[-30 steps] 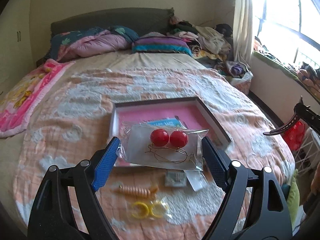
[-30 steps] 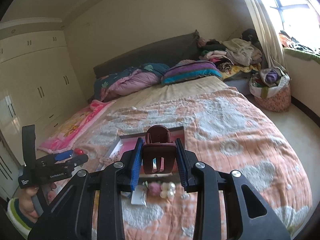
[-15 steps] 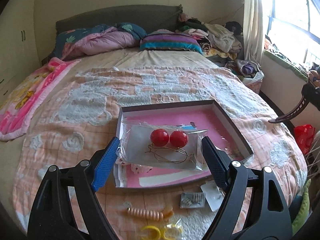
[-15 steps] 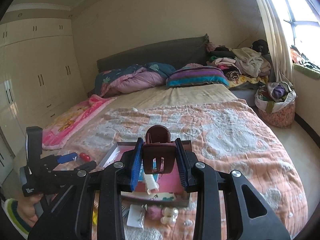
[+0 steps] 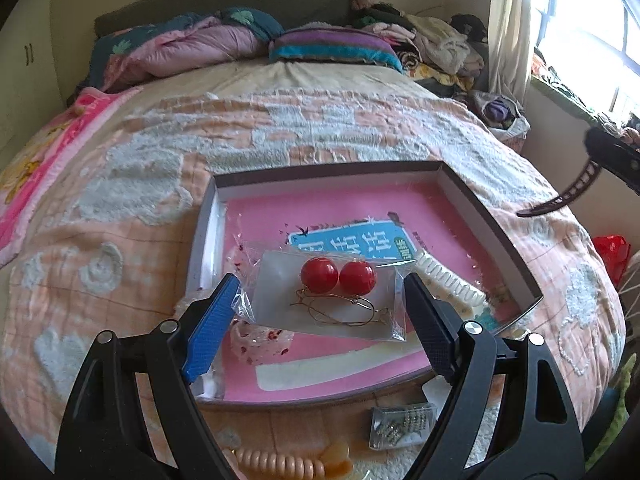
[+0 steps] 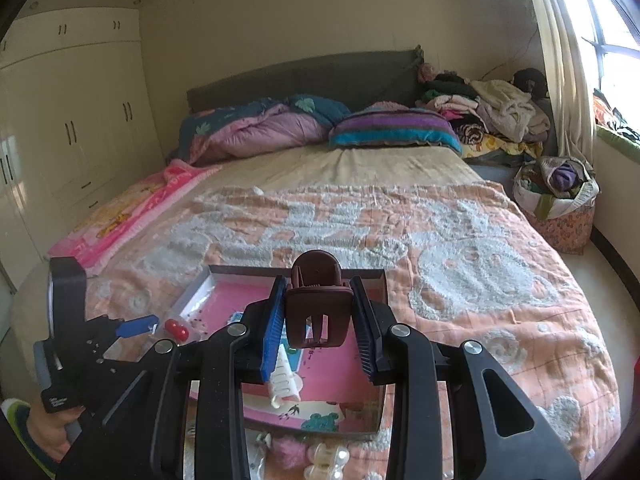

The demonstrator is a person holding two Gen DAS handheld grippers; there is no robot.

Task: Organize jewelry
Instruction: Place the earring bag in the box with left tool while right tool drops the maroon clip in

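Both grippers have come closer over the pink box [image 5: 486, 210] on the bed [image 5: 120, 184], which now fills more of each view. Below the box, a small packet [image 5: 402, 424] and a coiled hair tie [image 5: 276, 462] are partly cut off. The left gripper [image 5: 320, 296] grasps a clear earring bag [image 5: 326, 300] with two red balls, spanning its spread fingers, tilted down above the box. The right gripper [image 6: 318, 320] is clenched on a brown hair claw [image 6: 316, 304] over the box.
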